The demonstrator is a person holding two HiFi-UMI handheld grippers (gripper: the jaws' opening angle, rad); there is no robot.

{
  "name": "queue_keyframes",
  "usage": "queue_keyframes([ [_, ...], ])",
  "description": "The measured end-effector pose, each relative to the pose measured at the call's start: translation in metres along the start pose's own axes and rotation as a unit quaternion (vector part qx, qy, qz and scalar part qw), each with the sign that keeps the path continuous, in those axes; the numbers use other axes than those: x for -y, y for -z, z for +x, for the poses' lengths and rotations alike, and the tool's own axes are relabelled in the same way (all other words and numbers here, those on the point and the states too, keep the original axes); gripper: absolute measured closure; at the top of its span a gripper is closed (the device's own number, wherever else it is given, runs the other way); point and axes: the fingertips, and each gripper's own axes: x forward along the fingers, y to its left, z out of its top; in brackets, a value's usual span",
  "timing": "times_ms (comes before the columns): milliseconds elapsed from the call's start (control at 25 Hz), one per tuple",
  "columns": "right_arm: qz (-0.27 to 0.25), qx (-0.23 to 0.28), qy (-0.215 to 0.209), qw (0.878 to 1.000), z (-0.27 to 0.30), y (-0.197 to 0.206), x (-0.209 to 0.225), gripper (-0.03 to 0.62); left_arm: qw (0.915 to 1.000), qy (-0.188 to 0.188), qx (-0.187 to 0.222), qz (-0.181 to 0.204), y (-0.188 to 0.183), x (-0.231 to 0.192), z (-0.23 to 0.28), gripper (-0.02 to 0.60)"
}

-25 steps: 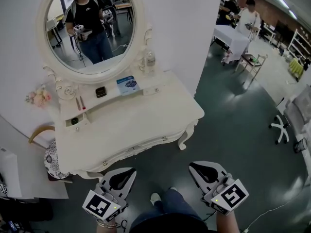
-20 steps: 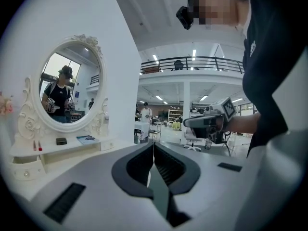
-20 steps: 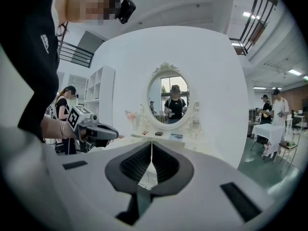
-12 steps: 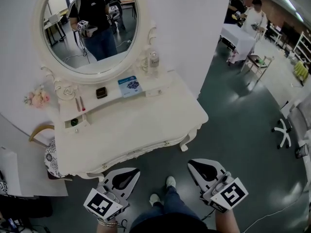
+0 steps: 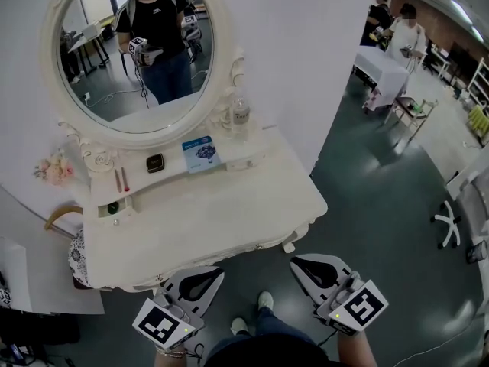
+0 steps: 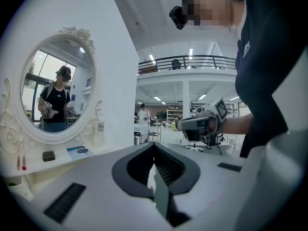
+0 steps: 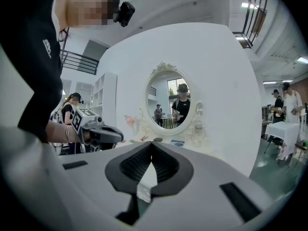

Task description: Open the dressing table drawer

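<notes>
Two empty grippers with jaws closed: left gripper (image 5: 209,277) and right gripper (image 5: 301,266) side by side, tips near the dresser (image 5: 206,212) ahead, not touching it.

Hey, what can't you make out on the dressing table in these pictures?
Drawer front: head view, under the dressing table top's edge; gripper views, behind the left claw and right claw bodies.
Blue booklet print: head view, too small.
Small dark box on the shelf: head view, too small to identify.
</notes>
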Motion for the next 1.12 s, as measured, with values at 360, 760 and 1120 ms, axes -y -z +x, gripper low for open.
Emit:
queue_keyframes([
  [360,0.006,-0.016,-0.005,1.0,0.012,-0.002,0.045,0.576,0.9996,-0.021,0.004,-0.018,0.003,-0.015,0.037,0.565],
  [760,-0.003,-0.021,-0.036,0.999,0.014,0.007,0.082,0.575,0.998,-0.058,0.003,-0.028,0.001,-0.026,0.07,0.565],
  [1120,0.005,-0.017,-0.053,0.998,0.009,0.006,0.1,0.574,0.9962,-0.08,-0.004,-0.035,0.005,-0.021,0.085,0.565],
])
